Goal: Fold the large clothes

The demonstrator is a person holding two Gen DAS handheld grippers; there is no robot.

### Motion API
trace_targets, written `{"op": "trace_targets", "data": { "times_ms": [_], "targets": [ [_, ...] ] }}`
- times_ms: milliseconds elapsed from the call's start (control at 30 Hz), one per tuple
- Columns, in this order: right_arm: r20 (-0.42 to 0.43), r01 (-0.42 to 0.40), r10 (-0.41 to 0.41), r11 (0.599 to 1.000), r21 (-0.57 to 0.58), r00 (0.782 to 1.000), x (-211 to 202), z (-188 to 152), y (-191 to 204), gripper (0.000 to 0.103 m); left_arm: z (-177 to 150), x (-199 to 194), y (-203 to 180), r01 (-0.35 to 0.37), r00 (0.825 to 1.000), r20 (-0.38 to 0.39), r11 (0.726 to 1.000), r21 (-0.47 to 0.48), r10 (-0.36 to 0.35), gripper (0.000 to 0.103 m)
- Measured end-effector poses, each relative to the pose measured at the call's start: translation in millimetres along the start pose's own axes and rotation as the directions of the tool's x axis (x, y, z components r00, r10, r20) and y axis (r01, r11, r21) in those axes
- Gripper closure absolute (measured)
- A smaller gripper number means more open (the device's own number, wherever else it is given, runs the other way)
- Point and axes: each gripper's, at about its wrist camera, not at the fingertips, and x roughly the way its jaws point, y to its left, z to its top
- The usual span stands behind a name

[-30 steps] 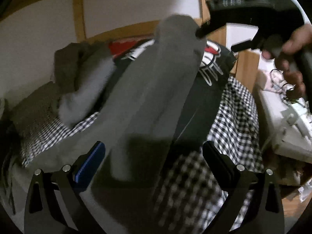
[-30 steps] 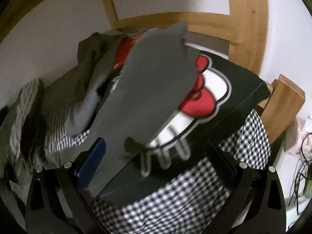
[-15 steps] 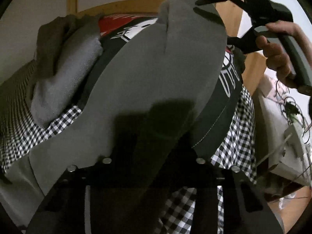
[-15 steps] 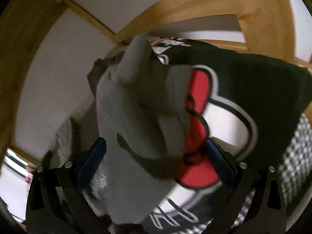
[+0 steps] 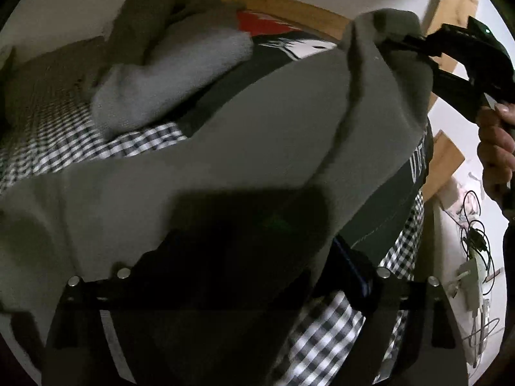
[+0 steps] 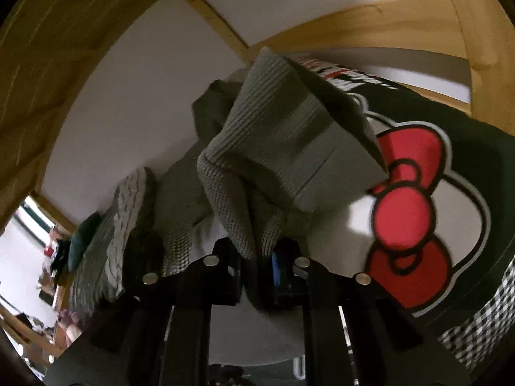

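A large grey knit garment (image 5: 257,135) stretches across the left wrist view, held up above the bed. My left gripper (image 5: 251,257) is shut on its near edge; the cloth drapes over the jaws and hides the tips. My right gripper (image 6: 257,267) is shut on the garment's ribbed far end (image 6: 273,148), which bunches up between the jaws. The right gripper also shows in the left wrist view (image 5: 450,54), at the upper right, pinching that end.
A black shirt with a red bow print (image 6: 408,199) lies under the garment on a black-and-white checked sheet (image 5: 328,337). More grey and olive clothes (image 5: 167,64) are piled at the back left. A wooden bed frame (image 6: 402,19) stands behind. Cables (image 5: 476,241) lie at the right.
Both grippers have shut on the grey garment, one at each end. The right gripper has lifted its end, and the garment is now raised and stretched between the two.
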Motion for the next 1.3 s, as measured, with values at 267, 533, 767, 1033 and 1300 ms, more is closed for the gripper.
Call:
{"op": "trace_targets", "data": {
  "times_ms": [267, 533, 767, 1033, 1300],
  "targets": [
    [-0.017, -0.108, 0.107, 0.990, -0.086, 0.994, -3, -27, 60, 0.090, -49, -103, 64, -0.118, 0.981, 0.138, 0.985, -0.129, 0.136, 0.013],
    [-0.113, -0.181, 0.162, 0.966, -0.183, 0.980, 30, -98, 139, 0.090, -108, -187, 149, -0.324, 0.902, 0.171, 0.884, -0.338, 0.396, 0.009],
    [-0.207, -0.231, 0.184, 0.944, -0.234, 0.961, 61, -169, 196, 0.090, -122, -213, 202, -0.468, 0.826, 0.130, 0.794, -0.388, 0.549, 0.008],
    [-0.328, -0.289, 0.181, 0.904, -0.315, 0.927, 95, -258, 273, 0.090, -145, -224, 249, -0.335, 0.901, 0.116, 0.840, -0.427, 0.419, 0.006],
    [-0.479, -0.379, 0.178, 0.850, -0.366, 0.860, 144, -365, 365, 0.090, -159, -325, 302, -0.577, 0.763, 0.060, 0.721, -0.384, 0.644, 0.006]
  ]
}}
